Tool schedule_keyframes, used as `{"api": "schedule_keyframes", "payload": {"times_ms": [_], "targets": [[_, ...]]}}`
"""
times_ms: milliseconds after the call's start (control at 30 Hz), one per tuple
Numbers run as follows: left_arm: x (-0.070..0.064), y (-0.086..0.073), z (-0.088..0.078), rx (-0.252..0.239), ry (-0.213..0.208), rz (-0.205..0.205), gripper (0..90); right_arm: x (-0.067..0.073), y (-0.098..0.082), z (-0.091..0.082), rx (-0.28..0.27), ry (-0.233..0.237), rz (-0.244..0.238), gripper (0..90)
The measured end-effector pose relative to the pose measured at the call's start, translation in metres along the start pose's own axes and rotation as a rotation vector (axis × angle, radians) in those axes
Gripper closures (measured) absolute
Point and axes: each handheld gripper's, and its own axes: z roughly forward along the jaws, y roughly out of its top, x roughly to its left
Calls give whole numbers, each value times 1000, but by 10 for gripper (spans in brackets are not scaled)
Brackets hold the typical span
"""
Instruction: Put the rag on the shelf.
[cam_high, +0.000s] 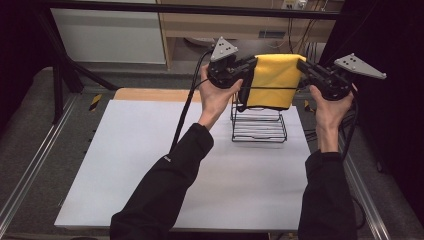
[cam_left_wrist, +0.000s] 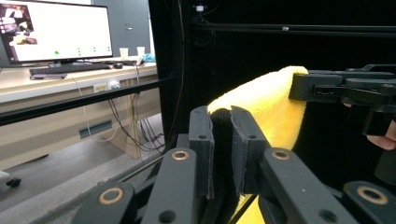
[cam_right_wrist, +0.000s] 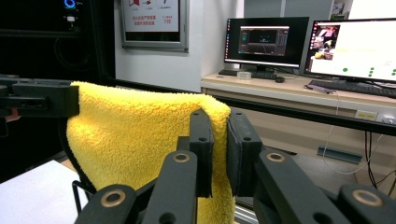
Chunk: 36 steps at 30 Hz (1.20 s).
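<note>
- Yellow towel hangs in the air over the wire rack (fluffy one).
- Left gripper pinches its left top corner.
- Right gripper pinches its right top corner.

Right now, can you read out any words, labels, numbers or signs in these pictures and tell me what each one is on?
Nothing can be read for certain.
Wall poster: red mark and lines of print, too blurred to read.
Monitors: windows and green dots, text too small.
White mark on the left sleeve: too small.
Yellow towel, wire rack, left gripper, right gripper: no lettering shows.
</note>
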Motion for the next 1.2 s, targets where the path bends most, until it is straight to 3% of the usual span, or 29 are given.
{"api": "schedule_keyframes", "payload": {"times_ms": [300,500,833,1200], "targets": [[-10,1,-8,46,-28,22,796,4,-1,-14,36,29,-8,822],[-15,-5,-13,82,-53,14,793,5,-2,-22,78,52,-6,819],[-26,-24,-24,159,-69,38,787,10,-17,-32,158,107,30,809],[-28,-47,-25,220,-81,12,776,7,-37,-34,236,144,30,805]]}}
